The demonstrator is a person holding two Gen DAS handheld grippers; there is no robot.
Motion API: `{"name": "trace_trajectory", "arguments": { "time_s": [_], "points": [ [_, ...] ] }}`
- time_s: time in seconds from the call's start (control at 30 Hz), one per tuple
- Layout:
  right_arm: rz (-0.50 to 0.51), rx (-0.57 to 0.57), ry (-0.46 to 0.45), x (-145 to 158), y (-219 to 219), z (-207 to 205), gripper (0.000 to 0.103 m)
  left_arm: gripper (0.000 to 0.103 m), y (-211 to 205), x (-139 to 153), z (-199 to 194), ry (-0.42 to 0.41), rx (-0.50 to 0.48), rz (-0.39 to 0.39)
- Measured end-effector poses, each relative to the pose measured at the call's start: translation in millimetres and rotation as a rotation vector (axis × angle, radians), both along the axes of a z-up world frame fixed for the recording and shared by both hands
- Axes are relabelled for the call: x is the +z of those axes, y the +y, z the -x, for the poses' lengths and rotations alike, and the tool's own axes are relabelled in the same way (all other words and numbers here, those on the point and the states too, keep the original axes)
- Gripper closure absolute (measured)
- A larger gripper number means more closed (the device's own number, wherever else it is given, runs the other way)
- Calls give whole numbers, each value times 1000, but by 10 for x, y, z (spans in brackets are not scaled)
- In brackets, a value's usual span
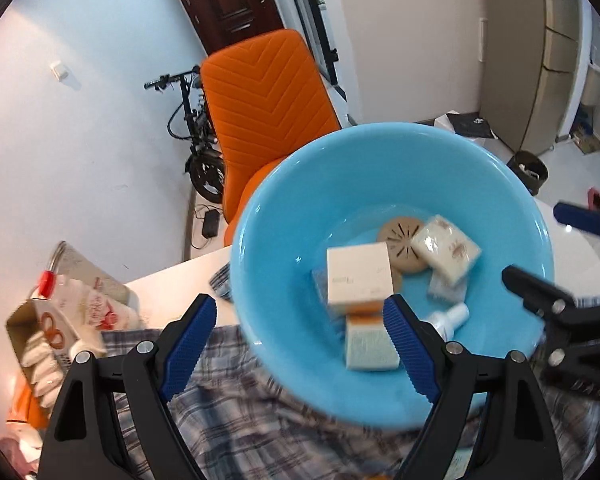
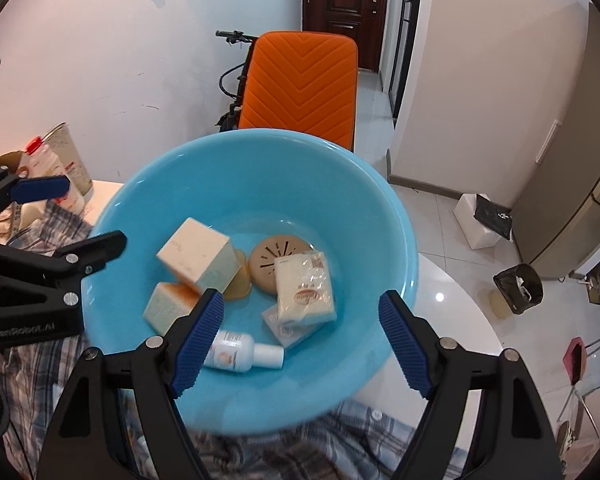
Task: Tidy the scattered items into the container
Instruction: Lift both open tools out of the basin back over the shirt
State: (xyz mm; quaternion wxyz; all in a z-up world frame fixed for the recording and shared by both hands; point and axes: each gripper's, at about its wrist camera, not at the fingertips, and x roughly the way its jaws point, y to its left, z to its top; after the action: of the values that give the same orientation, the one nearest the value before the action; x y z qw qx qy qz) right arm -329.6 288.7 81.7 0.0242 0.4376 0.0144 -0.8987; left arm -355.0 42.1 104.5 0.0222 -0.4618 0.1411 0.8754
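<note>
Bowl (image 2: 252,184) sits just ahead of both jaws, boxes (image 2: 198,256), tissue pack (image 2: 304,288) and bottle (image 2: 236,354) inside. Left gripper (image 1: 296,344) and right gripper (image 2: 300,338) stand apart, empty. Risk: a low jaw catching the rim could tip it.

- Right gripper (image 2: 300,338) is hovering over the blue basin (image 2: 148,184), jaws standing apart, nothing between the pads.
- Basin is holding a cream box (image 2: 198,256) leaning on a second box (image 2: 168,306), a round tan vented disc (image 2: 270,256), a tissue packet (image 2: 304,288) and a white bottle (image 2: 242,354) lying on its side.
- Left gripper (image 2: 80,216) is showing at the left edge, beside the rim.
- Plaid cloth (image 2: 340,436) is lying under the basin.
- Orange chair (image 2: 302,84) is standing behind.
</note>
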Motion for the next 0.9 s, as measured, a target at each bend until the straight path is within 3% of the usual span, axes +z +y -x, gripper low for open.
{"name": "trace_trajectory", "arguments": {
  "time_s": [0.17, 0.23, 0.5, 0.67, 0.77, 0.9],
  "points": [
    [8, 28, 13, 134, -46, -368, 24, 16, -93, 96, -476, -10, -6, -87],
    [9, 46, 11, 151, -78, -545, 24, 16, -92, 93, -652, 1, -10, -88],
    [32, 92, -9, 51, -131, -1284, 24, 16, 27, 110, -1491, 41, -73, -173],
    [79, 123, 16, 15, -144, -1883, 24, 16, 17, 169, -2177, 174, -87, -145],
    [107, 120, 32, -56, -137, -2230, 15, 16, -48, 110, -2493, 171, -95, -203],
    [151, 112, 37, -211, -117, -2613, 14, 16, -105, -109, -2792, 145, -77, -217]
  ]
}}
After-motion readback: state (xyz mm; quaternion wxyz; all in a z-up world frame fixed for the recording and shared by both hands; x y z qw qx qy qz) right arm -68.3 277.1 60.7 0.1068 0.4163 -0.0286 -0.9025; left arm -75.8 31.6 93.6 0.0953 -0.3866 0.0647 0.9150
